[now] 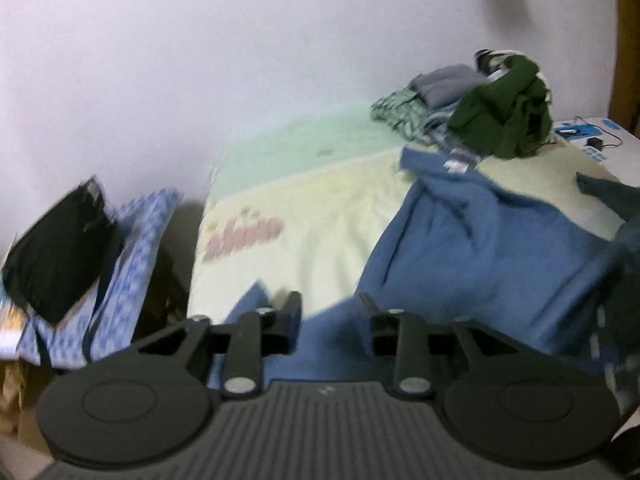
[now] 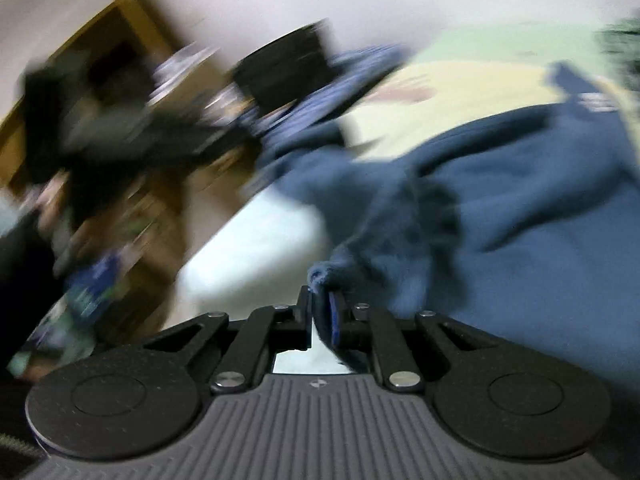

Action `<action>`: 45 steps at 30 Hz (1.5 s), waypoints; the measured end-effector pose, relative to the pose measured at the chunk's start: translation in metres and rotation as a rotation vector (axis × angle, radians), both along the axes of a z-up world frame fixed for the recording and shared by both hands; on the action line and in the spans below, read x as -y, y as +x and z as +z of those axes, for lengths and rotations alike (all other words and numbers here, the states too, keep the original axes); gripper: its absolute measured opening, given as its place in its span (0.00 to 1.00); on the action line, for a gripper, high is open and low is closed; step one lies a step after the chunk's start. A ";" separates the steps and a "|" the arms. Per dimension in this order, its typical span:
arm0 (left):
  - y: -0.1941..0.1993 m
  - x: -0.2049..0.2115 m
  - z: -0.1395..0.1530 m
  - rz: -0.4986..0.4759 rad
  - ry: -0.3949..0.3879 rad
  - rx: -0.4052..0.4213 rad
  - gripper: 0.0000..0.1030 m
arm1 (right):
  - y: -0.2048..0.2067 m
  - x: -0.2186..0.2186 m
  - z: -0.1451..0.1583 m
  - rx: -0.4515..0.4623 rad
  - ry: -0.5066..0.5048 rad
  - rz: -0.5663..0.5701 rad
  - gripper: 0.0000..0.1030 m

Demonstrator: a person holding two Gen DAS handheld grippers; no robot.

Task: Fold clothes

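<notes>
The right gripper [image 2: 322, 312] was pinched tight on an edge of the blue shirt [image 2: 520, 208], low by the near edge of the bed [image 1: 320, 216]. The left gripper [image 1: 330, 316] was wide and held nothing, just above the shirt's near part. It looked like the start of a fold. Next, the left one would need to grab another edge. More clothes [image 1: 496, 112] sat piled at the far corner.

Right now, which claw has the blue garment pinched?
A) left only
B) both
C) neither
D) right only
D: the right claw is shut on a bunched edge of the blue garment, while the left claw stands open above the cloth.
</notes>
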State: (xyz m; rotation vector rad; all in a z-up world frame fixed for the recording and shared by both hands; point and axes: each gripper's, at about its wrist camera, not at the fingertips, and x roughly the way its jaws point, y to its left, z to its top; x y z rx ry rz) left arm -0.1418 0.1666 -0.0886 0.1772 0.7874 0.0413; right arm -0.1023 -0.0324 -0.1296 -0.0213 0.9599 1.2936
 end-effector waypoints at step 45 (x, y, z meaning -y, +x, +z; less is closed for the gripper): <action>0.133 0.050 -0.047 -0.048 0.098 -0.031 0.62 | 0.137 0.248 -0.026 0.243 -0.458 -1.142 0.08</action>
